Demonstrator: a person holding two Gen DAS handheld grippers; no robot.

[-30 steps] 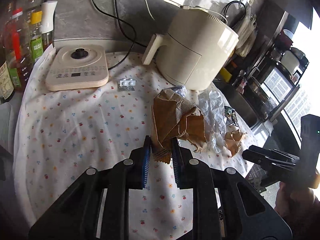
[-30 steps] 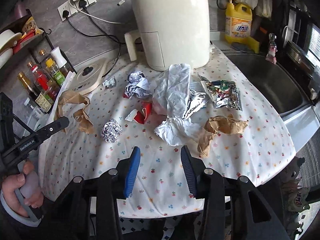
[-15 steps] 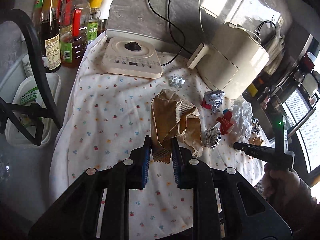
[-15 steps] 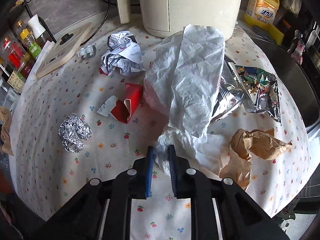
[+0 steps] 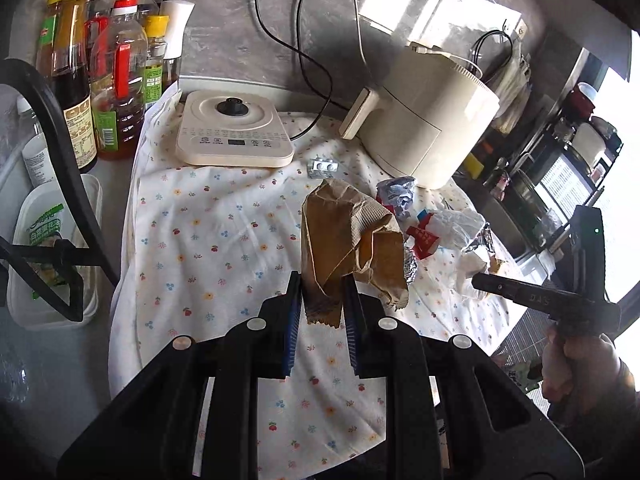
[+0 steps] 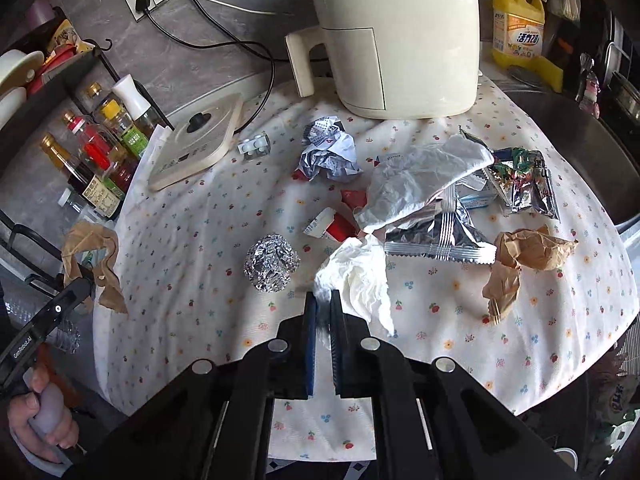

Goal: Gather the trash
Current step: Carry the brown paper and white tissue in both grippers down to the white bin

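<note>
My left gripper (image 5: 321, 298) is clamped on the lower edge of a crumpled brown paper bag (image 5: 352, 240), lifted above the flowered tablecloth (image 5: 224, 240). My right gripper (image 6: 323, 307) is pinched nearly closed on a corner of white tissue (image 6: 360, 276), which seems to lie partly on the cloth beside the foil ball (image 6: 272, 264).

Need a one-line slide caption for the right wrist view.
Right gripper pinches crumpled white tissue beside a foil ball on the littered floral tablecloth.
</note>
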